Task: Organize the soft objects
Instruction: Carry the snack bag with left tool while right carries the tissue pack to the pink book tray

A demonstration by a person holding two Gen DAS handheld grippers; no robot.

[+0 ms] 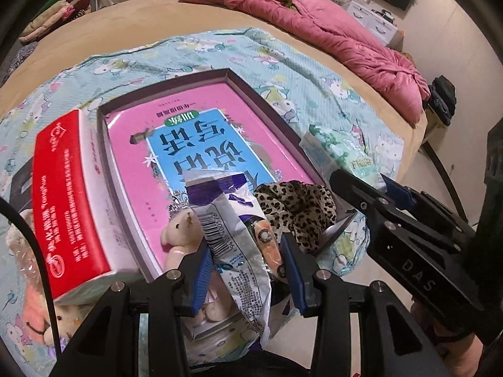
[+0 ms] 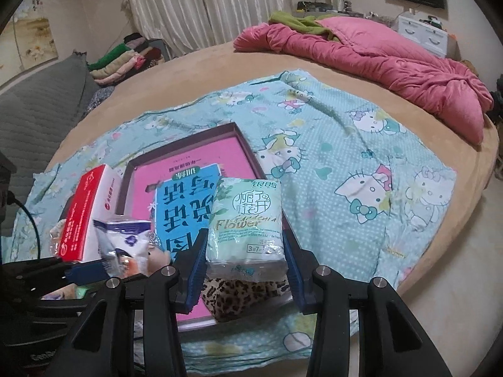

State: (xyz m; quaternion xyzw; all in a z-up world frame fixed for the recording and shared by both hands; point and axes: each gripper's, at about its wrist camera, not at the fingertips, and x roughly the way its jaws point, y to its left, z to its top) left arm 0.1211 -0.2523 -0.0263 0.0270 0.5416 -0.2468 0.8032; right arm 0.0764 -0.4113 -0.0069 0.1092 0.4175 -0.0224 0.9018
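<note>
My left gripper (image 1: 245,251) is shut on a white and purple snack bag (image 1: 235,235) just above the near end of a shallow box (image 1: 245,84) with a pink and blue book in it. A small cream teddy bear (image 1: 179,232) and a leopard-print cloth (image 1: 298,207) lie at that end, either side of the bag. My right gripper (image 2: 245,245) is shut on a pale green tissue pack (image 2: 248,220), held above the leopard cloth (image 2: 245,295) and the box's right rim (image 2: 245,144). The left gripper's fingers (image 2: 85,271) with the bag (image 2: 125,245) show at the lower left.
A red and white carton (image 1: 69,194) leans on the box's left side, with plush toys (image 1: 34,314) below it. All rest on a Hello Kitty sheet (image 2: 361,157) over a tan bed. A pink quilt (image 2: 393,66) lies far right, folded clothes (image 2: 125,56) far left.
</note>
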